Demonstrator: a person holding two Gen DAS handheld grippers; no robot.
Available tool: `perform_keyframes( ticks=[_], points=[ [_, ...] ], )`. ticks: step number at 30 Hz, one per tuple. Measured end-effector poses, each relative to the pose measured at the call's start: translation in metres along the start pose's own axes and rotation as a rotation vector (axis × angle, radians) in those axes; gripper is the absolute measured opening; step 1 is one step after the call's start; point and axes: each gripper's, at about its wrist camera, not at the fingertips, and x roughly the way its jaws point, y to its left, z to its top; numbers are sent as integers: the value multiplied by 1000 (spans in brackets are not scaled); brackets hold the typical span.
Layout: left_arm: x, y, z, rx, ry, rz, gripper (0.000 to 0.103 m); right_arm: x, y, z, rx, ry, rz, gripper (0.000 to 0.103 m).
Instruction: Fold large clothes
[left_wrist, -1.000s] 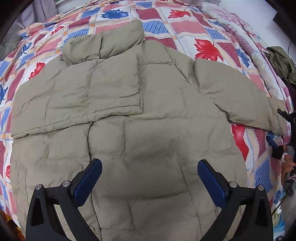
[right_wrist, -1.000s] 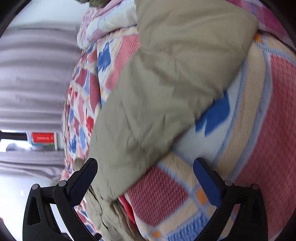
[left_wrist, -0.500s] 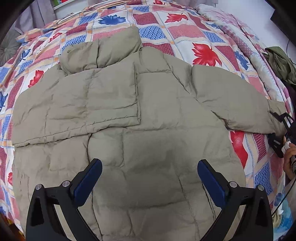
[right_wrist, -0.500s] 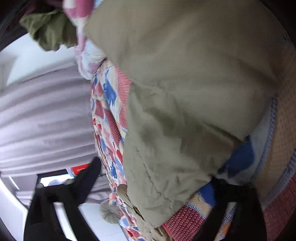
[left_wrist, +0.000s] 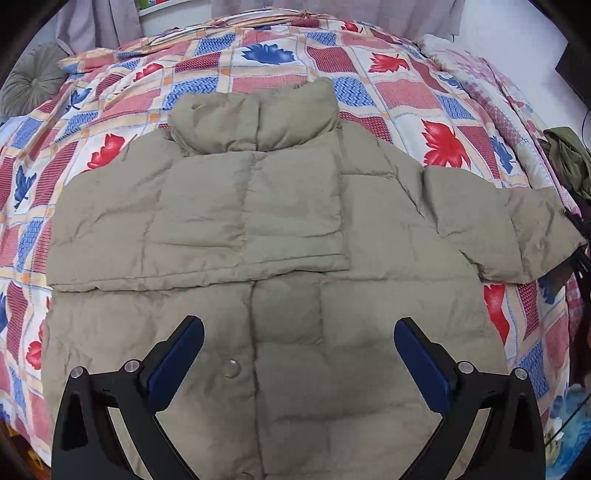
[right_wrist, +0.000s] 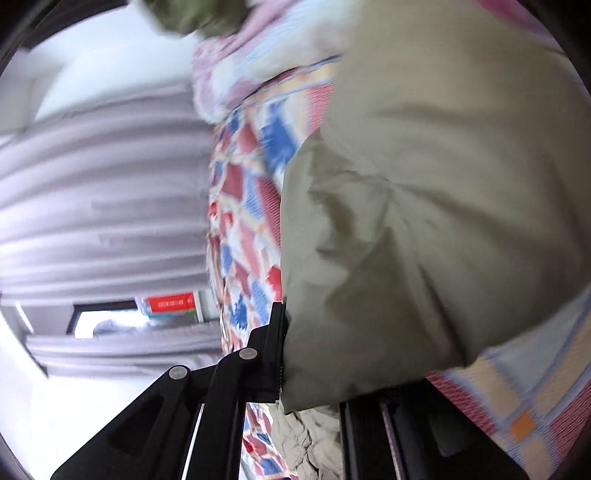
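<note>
My right gripper (right_wrist: 314, 369) is closed on the cuff of the jacket sleeve (right_wrist: 424, 229), my left gripper (left_wrist: 297, 354) hangs wide open and empty above the jacket (left_wrist: 295, 295), and I think the thick cuff may slip out when I pull.

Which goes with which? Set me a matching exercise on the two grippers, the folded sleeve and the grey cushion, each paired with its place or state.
Things
1. left gripper
2. right gripper
3. folded sleeve
4. grey cushion

Places or states
a. at a far corner of the bed
b. jaws open, above the lower part of the jacket
c. jaws shut on the cuff of the outstretched sleeve
d. laid flat across the jacket, below the collar

Pairs: 1-b, 2-c, 3-d, 4-a
</note>
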Motion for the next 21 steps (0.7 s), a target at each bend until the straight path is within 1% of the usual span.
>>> perform_keyframes(
  ticks=[3, 6, 7, 9, 10, 13, 15, 16, 17, 20, 21],
  points=[
    [-7, 28, 5, -12, -27, 16, 103, 19, 46, -24, -134, 51, 2, 9],
    [-14, 63, 9, -55, -39, 36, 103, 47, 90, -63, -261, 113, 9, 9],
    [-18, 76, 11, -66, -53, 38, 103, 59, 104, -82, -309, 141, 1, 9],
    [-25, 104, 15, -81, -84, 71, 103, 91, 134, -118, -403, 195, -23, 9],
    [-28, 116, 17, -87, -92, 88, 103, 99, 139, -140, -450, 215, -31, 9],
    [-30, 157, 20, -113, -104, 119, 103, 141, 165, -210, -624, 281, -75, 9],
    [-28, 181, 18, -129, -99, 137, 103, 180, 170, -261, -717, 342, -122, 9],
    [-26, 191, 16, -137, -95, 147, 103, 190, 164, -281, -732, 364, -146, 9],
    [-23, 200, 14, -141, -88, 152, 103, 202, 155, -301, -725, 395, -167, 9],
    [-13, 218, 5, -151, -70, 150, 103, 250, 111, -335, -632, 479, -261, 9],
    [-11, 221, 3, -153, -64, 143, 103, 262, 94, -342, -603, 499, -295, 13]
  ],
)
